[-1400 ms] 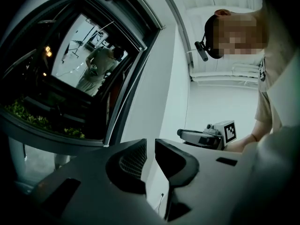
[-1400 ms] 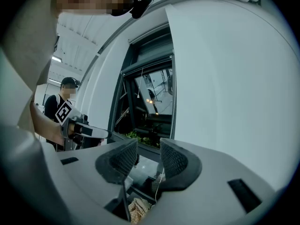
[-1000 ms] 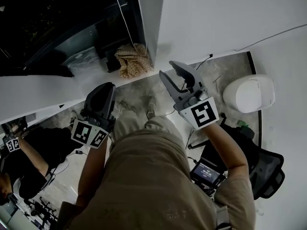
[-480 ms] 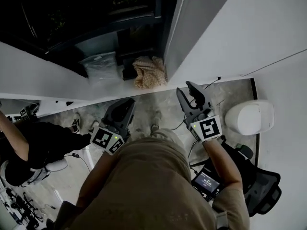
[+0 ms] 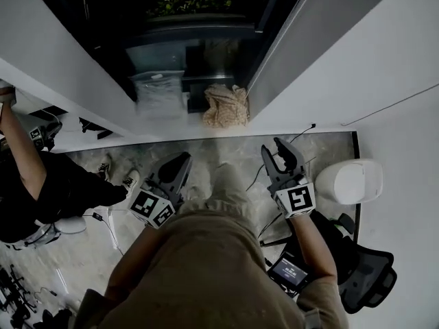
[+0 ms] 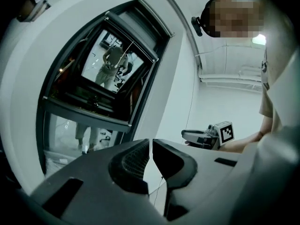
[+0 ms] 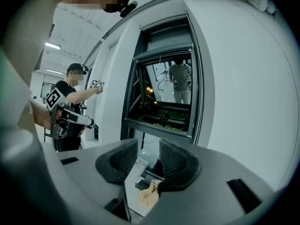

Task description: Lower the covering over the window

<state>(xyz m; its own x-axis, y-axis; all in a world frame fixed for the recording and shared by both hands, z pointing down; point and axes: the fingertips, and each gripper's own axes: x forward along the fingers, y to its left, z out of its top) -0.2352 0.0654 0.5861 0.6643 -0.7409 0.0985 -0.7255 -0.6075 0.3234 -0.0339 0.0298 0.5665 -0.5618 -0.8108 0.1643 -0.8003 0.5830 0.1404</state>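
two grippers hung low before the window (image 5: 199,46), and neither touched it. the left gripper (image 6: 151,143) had its jaws all but together, with only a thin slit between them and nothing in it. the right gripper (image 7: 148,146) had its jaws a moderate way apart and held nothing. a cloth (image 7: 150,193) by the bottom right corner of the frame (image 7: 131,102) showed through the gap, well beyond them.

the window showed bare from the frame's bottom edge upward. so the covering (image 7: 165,35) was judged to sit gathered at the top edge, where grey bands crossed the opening. how it was rolled could not be told. a thin beaded chain (image 7: 201,109) ran down the frame's right edge, its long axis upright and close against the frame. it looked like the pull for the covering, though that was only a judgement.

the chain lay ahead of and above the right gripper's jaws, a little to their right and well apart from them. from the left gripper it lay across most of the window's width. in the head view the right gripper stood below the frame's right edge and the left one nearer its left half, so the right hand was the nearer. the coming move would likely call for the right jaws to rise and go forward to that edge. they would then close across the chain from the side, not along it.
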